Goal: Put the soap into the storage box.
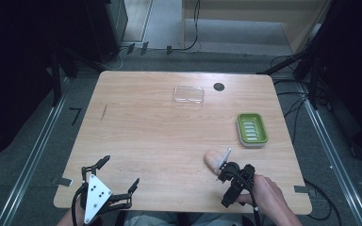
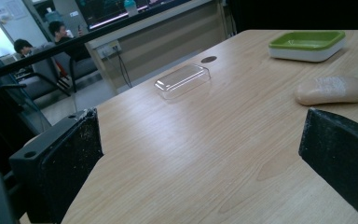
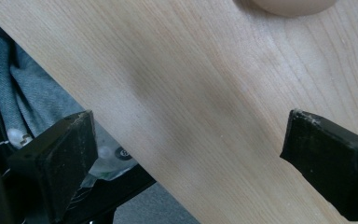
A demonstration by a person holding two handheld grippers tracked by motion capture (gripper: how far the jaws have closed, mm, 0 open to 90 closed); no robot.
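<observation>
Both pairs of jaws are standing wide and holding nothing: the right gripper (image 1: 226,170) is hovering at the near right of the light wooden worktop (image 1: 146,136), just beside the pale beige oval soap bar (image 1: 213,159); the left gripper (image 1: 111,176) is waiting at the near left edge. The likely step is grasping the soap, so the right jaws should be straddling its narrower sides, squarely. Beyond it to the right the green soap dish on a white base (image 1: 252,129) is sitting open; the clear plastic lid (image 1: 188,94) is lying far off, nothing blocking.
</observation>
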